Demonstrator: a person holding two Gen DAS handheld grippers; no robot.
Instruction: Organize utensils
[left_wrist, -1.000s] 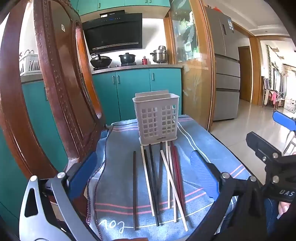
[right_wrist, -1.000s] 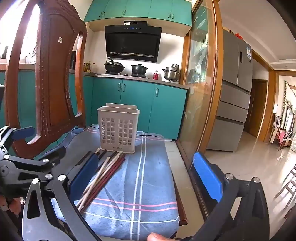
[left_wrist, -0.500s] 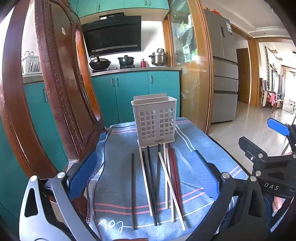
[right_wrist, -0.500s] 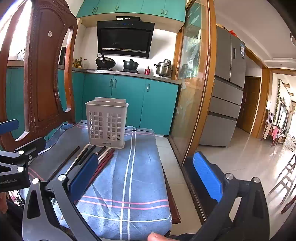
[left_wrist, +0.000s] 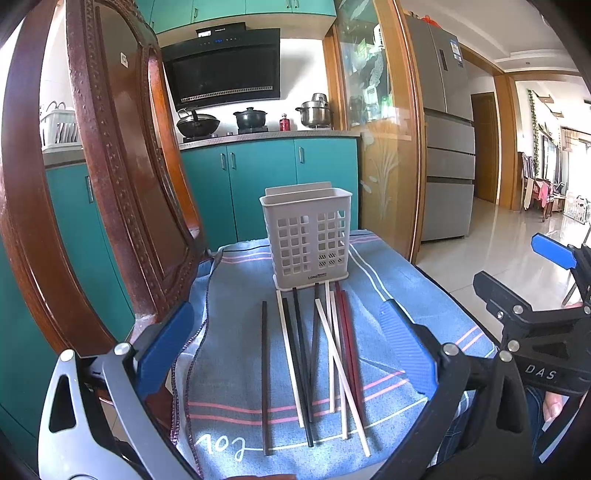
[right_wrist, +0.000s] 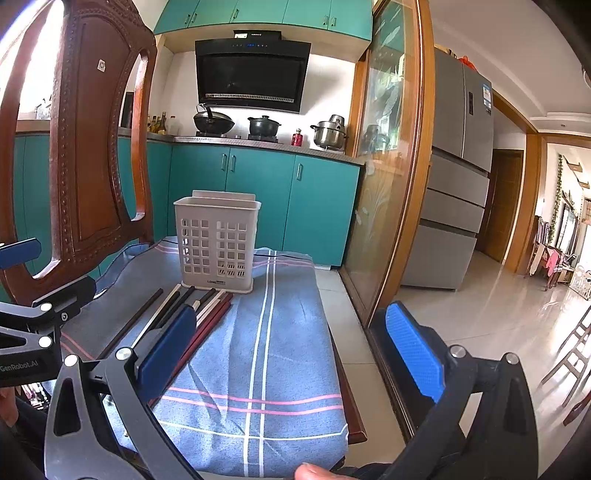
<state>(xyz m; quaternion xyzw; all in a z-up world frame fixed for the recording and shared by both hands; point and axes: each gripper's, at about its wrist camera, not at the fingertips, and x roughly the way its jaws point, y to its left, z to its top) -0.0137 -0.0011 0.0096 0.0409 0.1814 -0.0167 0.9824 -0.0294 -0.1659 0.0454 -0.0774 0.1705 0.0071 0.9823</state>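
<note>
Left wrist view: left gripper (left_wrist: 291, 354) held low over the near end of the blue striped cloth (left_wrist: 402, 280), jaws spread wide, nothing between the blue pads (left_wrist: 404, 345). Chopsticks (left_wrist: 321, 354) lying loose on the cloth in front, pale, black and dark red, mostly lengthwise, far ends at or just beside the foot of the white utensil basket (left_wrist: 308, 242). One black chopstick (left_wrist: 264, 376) set a little apart on the left; one pale stick crossing the others at a slant. Basket upright at the far end of the cloth, nothing seen sticking out of its top. Carved wooden chair back (left_wrist: 122, 184) close on the left. Right gripper (left_wrist: 554, 280) visible at the right edge.

Right wrist view: right gripper (right_wrist: 291, 354) off to the right of the chopsticks (right_wrist: 173, 317), jaws likewise spread wide and empty, over the cloth's right half and its edge. Basket (right_wrist: 216, 242) ahead and left.
</note>
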